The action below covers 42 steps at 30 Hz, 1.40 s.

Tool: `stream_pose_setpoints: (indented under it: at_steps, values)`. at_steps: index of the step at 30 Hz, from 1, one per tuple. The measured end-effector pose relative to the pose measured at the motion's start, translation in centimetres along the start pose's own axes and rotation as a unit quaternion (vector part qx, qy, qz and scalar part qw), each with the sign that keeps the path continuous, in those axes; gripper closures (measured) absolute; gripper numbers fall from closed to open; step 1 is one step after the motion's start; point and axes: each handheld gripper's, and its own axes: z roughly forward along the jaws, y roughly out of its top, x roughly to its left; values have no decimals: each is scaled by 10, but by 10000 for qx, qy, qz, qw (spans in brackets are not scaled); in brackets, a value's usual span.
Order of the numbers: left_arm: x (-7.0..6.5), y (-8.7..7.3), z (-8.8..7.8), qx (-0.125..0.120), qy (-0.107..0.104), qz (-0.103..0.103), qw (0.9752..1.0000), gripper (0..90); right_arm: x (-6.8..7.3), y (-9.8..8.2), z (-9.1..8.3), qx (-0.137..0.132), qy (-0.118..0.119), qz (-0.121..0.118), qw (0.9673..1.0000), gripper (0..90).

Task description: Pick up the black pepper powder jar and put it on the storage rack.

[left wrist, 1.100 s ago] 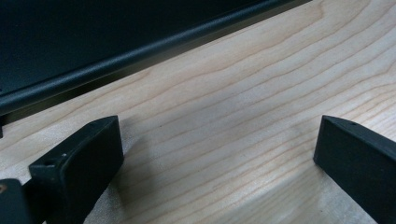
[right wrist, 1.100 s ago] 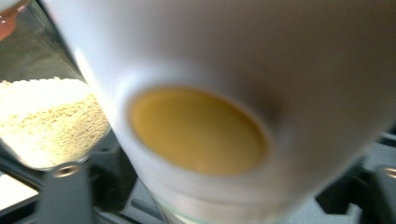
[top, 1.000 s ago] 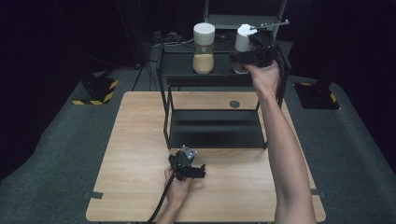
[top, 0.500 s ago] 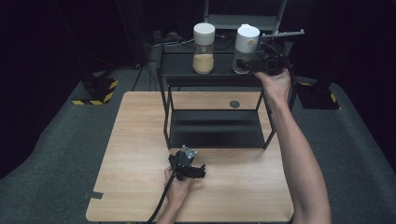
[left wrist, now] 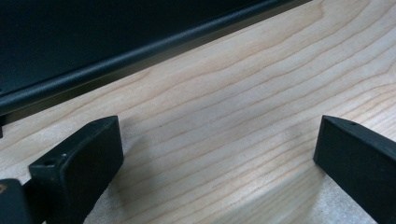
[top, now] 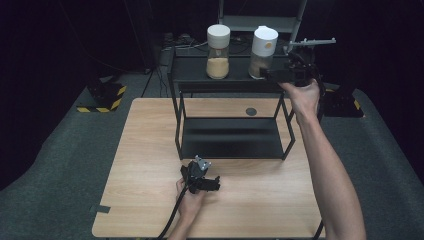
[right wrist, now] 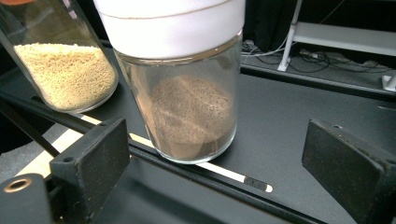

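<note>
- high view: my right gripper point(top: 274, 75) hangs at the top shelf of the black rack point(top: 230, 137), its tips just beside the jar of brown powder point(top: 262, 52). the jar of pale grains point(top: 218, 51) stands past that one, farther from my tips. my left gripper point(top: 202, 176) rests on the wooden table point(top: 150, 150), just in front of the rack's lower shelf, well apart from both jars.
- left gripper view: my left gripper point(left wrist: 215, 158) stands wide open and holds nothing; bare wood lies between the jaws and the rack's lower edge runs just ahead.
- right gripper view: my right gripper point(right wrist: 212, 158) has just been opening and now stands wide. the brown jar point(right wrist: 187, 88) is upright on the shelf just ahead of the jaws, not between the pads and not touched.
- risk, as i judge it: the brown jar sits close to the shelf's front edge; a careless pull-back or sideways swing of my right jaw could clip its base and tip it off, or knock it into the pale jar.
- view contrast: the right gripper view settles that the jar is free of my pads and near the edge; the high view gives both grippers' placing and the whole rack, which the close views lack.
</note>
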Motion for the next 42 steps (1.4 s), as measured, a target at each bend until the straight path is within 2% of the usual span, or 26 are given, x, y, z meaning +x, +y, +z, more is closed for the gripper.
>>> stream_pose_setpoints:
  at_steps: [24, 42]
  values:
    - [0, 0, 0, 3, 8, 5, 10000, 12, -5, -15, -17, -64, -13, -110, 9999, 60]
    - [0, 0, 0, 5, 6, 12, 10000, 13, -18, -30, -31, -131, 25, -51, 9999, 60]
